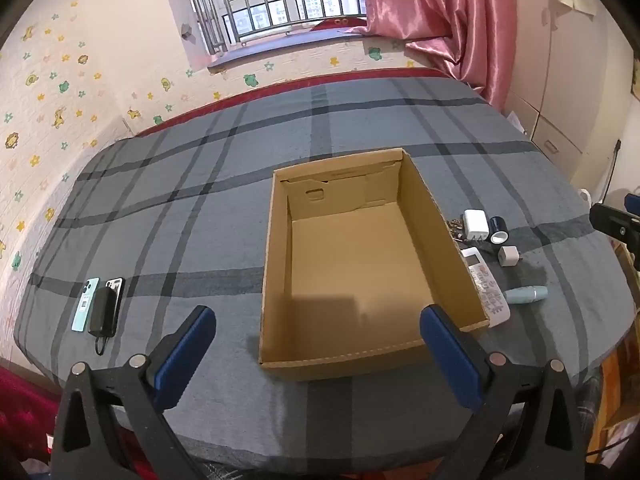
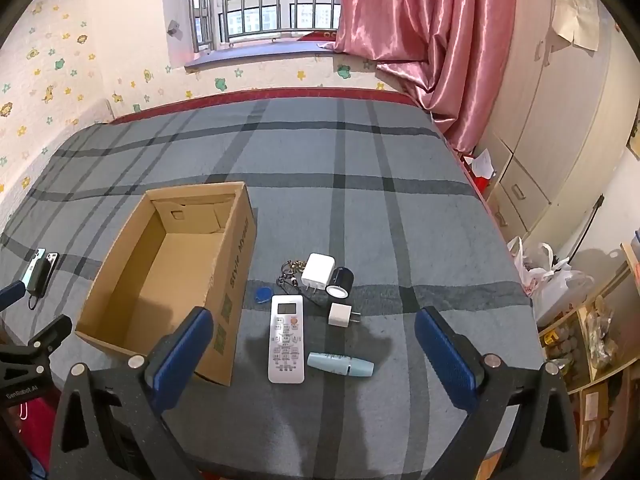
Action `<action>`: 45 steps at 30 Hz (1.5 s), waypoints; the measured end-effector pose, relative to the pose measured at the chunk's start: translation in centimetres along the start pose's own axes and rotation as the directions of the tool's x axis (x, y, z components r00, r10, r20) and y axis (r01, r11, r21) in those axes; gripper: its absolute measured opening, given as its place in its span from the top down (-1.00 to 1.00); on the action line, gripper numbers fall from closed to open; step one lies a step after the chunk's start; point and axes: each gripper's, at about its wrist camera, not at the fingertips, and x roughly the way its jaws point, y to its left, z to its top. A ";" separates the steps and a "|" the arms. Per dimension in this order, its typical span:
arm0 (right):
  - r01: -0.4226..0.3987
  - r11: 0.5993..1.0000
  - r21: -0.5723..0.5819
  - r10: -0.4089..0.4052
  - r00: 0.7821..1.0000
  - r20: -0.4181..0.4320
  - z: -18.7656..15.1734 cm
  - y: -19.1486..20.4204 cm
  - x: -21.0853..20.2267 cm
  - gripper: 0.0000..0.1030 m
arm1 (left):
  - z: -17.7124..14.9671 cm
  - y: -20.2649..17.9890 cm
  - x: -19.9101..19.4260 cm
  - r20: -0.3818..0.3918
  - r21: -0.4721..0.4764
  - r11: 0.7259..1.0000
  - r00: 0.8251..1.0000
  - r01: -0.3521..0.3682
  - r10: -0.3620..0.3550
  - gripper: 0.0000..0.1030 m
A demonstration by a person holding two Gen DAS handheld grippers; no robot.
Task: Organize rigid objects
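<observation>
Left wrist view: the left gripper [image 1: 318, 330] is held with jaws spread wide, nothing between the pads, above the near end of the cardboard box [image 1: 276, 280]. The box is seen open and bare inside, on the plaid bedcover [image 1: 200, 220]. Left of the box, well apart, a teal phone [image 1: 85, 305] and a second phone [image 1: 115, 285] are laid side by side, a black power bank [image 1: 103, 312] on top.

Right wrist view: the right gripper [image 2: 312, 344] is likewise spread wide and holds nothing. Right of the box [image 2: 236, 280], printed "Style", are grouped a white remote [image 2: 286, 338], a pale blue tube [image 2: 340, 363], a small white plug [image 2: 339, 315], a large white charger [image 2: 318, 271], a dark tape roll [image 2: 340, 281], a blue key fob [image 2: 262, 294] and keys [image 2: 290, 271]. Nothing is seen blocking the box's open top.
</observation>
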 end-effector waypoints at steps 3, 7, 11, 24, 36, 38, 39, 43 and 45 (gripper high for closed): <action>-0.004 1.000 -0.002 0.004 1.000 0.002 0.0 0.1 -0.1 -1.00 | -0.1 -0.1 -0.1 -0.002 0.003 1.000 1.000 0.000 0.000 -1.00; -0.004 1.000 -0.005 0.004 1.000 0.007 0.0 0.2 -0.3 -1.00 | -0.1 -0.3 -0.3 -0.002 0.010 1.000 1.000 -0.004 0.004 -1.00; -0.003 1.000 -0.005 0.003 1.000 0.008 -0.1 0.1 -0.3 -1.00 | -0.1 -0.4 -0.3 -0.001 0.014 1.000 1.000 -0.003 0.003 -1.00; -0.007 1.000 -0.006 0.007 1.000 0.007 0.0 0.1 -0.4 -1.00 | -0.2 -0.5 -0.2 -0.009 0.014 1.000 1.000 -0.002 0.002 -1.00; -0.010 1.000 -0.009 0.011 1.000 0.011 -0.1 0.3 -0.6 -1.00 | -0.4 -0.2 -0.1 -0.012 0.012 1.000 1.000 -0.005 0.005 -1.00; -0.009 1.000 -0.012 0.009 1.000 0.008 -0.1 0.4 -0.5 -1.00 | -0.4 -0.2 -0.1 -0.012 0.014 1.000 1.000 0.000 0.000 -1.00; -0.008 1.000 -0.013 0.008 1.000 0.007 -0.1 0.4 -0.5 -1.00 | -0.4 -0.2 -0.1 -0.009 0.016 1.000 1.000 0.006 -0.006 -1.00; -0.002 1.000 -0.010 0.002 1.000 0.006 0.0 0.4 -0.3 -1.00 | -0.3 -0.3 0.0 -0.003 0.022 1.000 1.000 0.009 -0.008 -1.00; -0.003 1.000 -0.009 0.003 1.000 0.006 0.0 0.4 -0.3 -1.00 | -0.1 -0.4 0.0 -0.003 0.026 1.000 1.000 0.010 -0.010 -1.00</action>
